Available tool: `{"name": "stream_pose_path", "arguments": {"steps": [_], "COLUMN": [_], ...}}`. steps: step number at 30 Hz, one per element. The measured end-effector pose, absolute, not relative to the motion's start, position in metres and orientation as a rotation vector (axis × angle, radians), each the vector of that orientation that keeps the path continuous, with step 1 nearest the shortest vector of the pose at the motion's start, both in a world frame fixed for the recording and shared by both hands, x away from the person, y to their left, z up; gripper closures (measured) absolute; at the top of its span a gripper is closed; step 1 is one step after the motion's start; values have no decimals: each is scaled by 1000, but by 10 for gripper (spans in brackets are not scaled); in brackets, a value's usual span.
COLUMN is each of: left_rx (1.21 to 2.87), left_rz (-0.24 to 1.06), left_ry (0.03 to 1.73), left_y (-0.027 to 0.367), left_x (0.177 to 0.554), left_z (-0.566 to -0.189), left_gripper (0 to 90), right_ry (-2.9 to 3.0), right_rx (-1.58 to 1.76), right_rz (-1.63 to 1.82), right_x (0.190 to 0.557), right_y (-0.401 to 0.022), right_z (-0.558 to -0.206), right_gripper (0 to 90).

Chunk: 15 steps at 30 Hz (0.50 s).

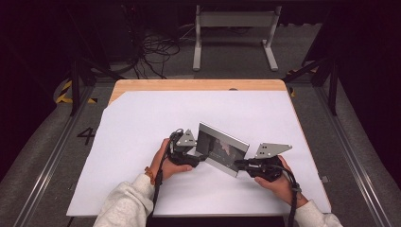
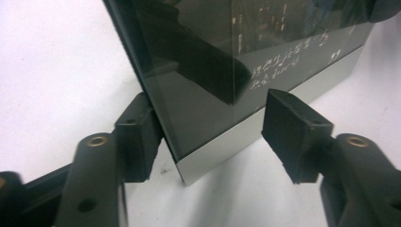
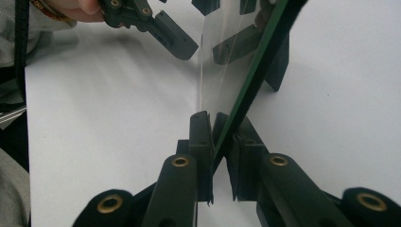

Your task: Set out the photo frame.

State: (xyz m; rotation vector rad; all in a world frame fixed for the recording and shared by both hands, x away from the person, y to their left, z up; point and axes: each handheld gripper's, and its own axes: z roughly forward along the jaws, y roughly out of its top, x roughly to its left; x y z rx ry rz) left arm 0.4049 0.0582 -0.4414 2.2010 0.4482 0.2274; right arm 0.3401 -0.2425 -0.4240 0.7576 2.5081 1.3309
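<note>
Item: glass-fronted picture frame (image 1: 221, 148), upright at mid-desk (image 1: 142, 123). Right tongs (image 3: 220, 135) clamp its edge. Left tongs (image 2: 215, 135) half-open astride its corner, one pad touching; close squarely on the rim, off the glass. Hard to read: pale lettering, reflections; frame back hidden.

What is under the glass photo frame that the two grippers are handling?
The photo frame stands on its silver lower edge on the white sheet covering the wooden table. The contact line itself is hidden by the frame.
</note>
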Motion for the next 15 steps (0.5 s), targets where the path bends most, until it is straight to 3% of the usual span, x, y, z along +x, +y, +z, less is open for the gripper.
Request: {"name": "stream_pose_path", "arguments": {"steps": [7,15], "left_rx": [2213,2231], "left_rz": [236,267], "left_ry": [432,408], "left_y": [65,68], "left_x": [404,401], "left_z": [-440,-439], "left_gripper": [525,574], "right_ry": [2502,2489], "right_rx": [764,769], "right_rz": [1326,1312], "right_x": [341,340], "right_y": [-243,-242], "right_z": [-424,-423], "right_gripper": [811,808]}}
